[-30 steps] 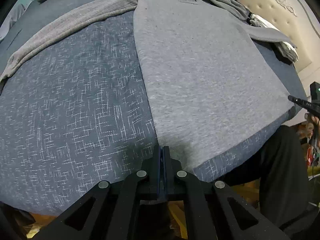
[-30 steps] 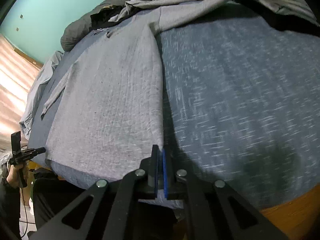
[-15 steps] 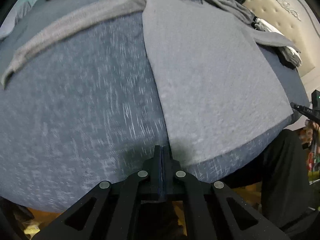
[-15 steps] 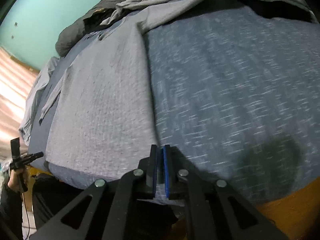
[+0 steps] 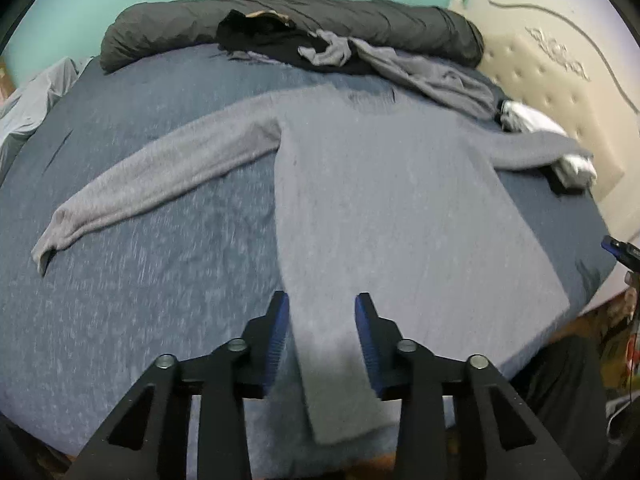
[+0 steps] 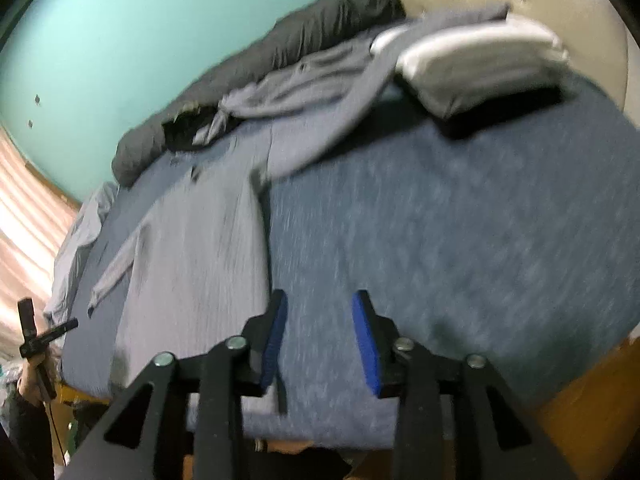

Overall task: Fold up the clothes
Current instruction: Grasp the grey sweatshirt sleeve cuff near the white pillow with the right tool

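A grey long-sleeved sweater (image 5: 392,216) lies flat on the blue bed (image 5: 160,280), both sleeves spread out; it also shows in the right wrist view (image 6: 200,248). My left gripper (image 5: 322,304) is open above the sweater's lower left hem corner, holding nothing. My right gripper (image 6: 319,300) is open and empty above the bed sheet, just right of the sweater's right edge. The left sleeve (image 5: 160,176) stretches toward the bed's left side.
A dark rolled duvet (image 5: 280,20) and crumpled grey and black clothes (image 5: 400,64) lie at the bed's far side. A folded white stack (image 6: 476,64) sits by the cream headboard (image 5: 560,80). A teal wall (image 6: 140,40) is behind. The bed's near edge is below both grippers.
Both grippers were shut at the sweater's hem corners; now both are open and have lifted and pulled back. The sweater lies released and flat.
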`<state>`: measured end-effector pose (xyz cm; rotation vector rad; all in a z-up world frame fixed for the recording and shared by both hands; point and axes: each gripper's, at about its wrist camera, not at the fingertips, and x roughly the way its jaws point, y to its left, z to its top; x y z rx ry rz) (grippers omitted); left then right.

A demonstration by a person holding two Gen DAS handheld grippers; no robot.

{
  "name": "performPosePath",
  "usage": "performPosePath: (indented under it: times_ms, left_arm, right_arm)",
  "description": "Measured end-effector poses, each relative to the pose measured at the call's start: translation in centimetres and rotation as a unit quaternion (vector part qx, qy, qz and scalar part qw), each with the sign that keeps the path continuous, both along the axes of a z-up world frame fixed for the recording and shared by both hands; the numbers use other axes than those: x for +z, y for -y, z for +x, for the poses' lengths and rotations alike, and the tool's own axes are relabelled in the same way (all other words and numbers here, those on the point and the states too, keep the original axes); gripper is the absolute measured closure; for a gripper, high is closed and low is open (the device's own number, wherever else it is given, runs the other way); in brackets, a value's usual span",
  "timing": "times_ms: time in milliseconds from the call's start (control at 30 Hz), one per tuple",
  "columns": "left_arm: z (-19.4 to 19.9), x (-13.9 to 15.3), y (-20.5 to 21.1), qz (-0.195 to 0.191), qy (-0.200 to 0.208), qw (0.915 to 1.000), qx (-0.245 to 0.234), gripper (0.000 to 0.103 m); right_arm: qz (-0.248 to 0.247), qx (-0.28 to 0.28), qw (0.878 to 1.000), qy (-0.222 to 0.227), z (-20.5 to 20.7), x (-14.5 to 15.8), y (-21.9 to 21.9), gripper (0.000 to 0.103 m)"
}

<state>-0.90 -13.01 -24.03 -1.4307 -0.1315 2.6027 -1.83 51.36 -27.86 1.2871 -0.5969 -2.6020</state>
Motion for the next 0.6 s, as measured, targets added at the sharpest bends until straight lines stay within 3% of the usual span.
performPosePath:
  times_ms: [33,233,400,600]
  left_arm:
    - [-0.3,0.5,-0.1,0.005,-0.004,1.0,0.006,0.052]
    - [-3.6,0.4,-0.6,0.04,-0.029,0.9978,0.045,0.044]
    - [-7.0,-1.1,-2.8,0.05,-0.039,0.9966,0.053,0.043]
    - [-9.2,-3.2,-4.3,0.066,-0.069,0.993,0.07,0.043]
  right_arm:
    - [-0.004,-0.011,1.0,-0.006,-0.6,0.7,-0.9,0.058]
    - [-0.038,-0.097,0.993,-0.057,-4.8,5.1,-7.6,0.057]
    - [-0.028,-0.14,0.987,-0.071,-9.2,6.8,-11.8,0.056]
    - [-0.032,-0.198,0.976,-0.08,-13.8,6.9,-16.4,0.048]
